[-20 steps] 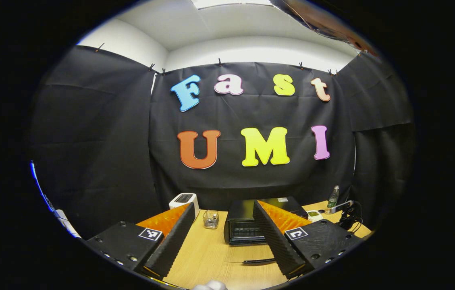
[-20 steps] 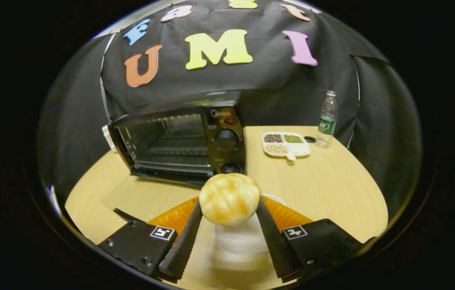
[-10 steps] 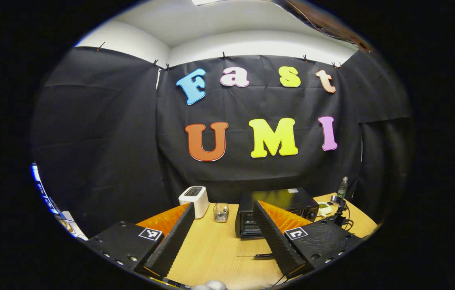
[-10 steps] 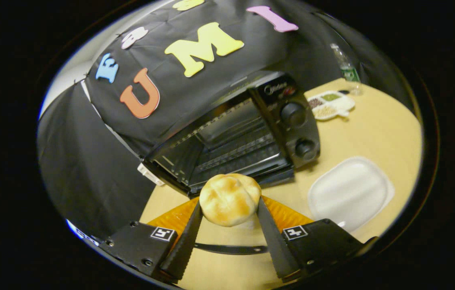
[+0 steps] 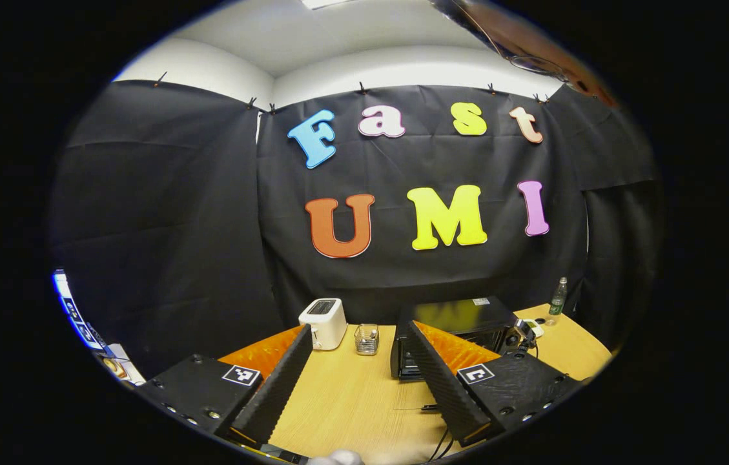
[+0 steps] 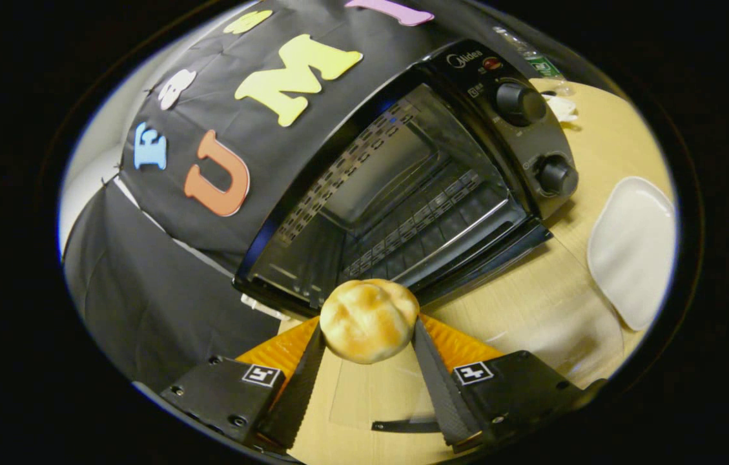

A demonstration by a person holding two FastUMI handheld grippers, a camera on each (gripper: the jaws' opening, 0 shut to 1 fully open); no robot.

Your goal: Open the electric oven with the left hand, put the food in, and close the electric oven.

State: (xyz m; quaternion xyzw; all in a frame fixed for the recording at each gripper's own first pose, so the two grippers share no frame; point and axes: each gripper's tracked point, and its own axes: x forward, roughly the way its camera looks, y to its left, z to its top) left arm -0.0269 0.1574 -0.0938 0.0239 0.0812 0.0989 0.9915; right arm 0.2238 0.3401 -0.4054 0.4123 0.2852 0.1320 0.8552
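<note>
Now, change: closer to the oven (image 6: 403,174) than a second ago; the open cavity much larger in the right gripper view, tilted across it, wire rack plainly readable.
Meaning for the task: door already down, opening step done; insertion apparently in hand, closing not yet begun.
Right tool (image 6: 367,361): pinching the bun (image 6: 369,320) from both sides, both fingers pressed against it.
Bun's place: held in the air just in front of the oven mouth, above the lowered glass door (image 6: 532,323), not yet inside.
Bun's shape and heading: round, domed, no clear long axis; browned top toward the camera, far side toward the rack.
Oven's heading: mouth open toward the near side; long axis running left to right, knobs (image 6: 519,102) at the right end.
Left tool (image 5: 351,381): spread wide, nothing between its fingers, held back over the worktop (image 5: 345,400), farther from the oven (image 5: 461,316) than a second ago.
Also on the worktop: white plate (image 6: 632,248) right of the oven, bare; white toaster (image 5: 323,321) and small glass cup (image 5: 367,339) left of it; bottle (image 5: 556,297) at the far right.
Next, as a judgement: straight push forward onto the rack, then release.
</note>
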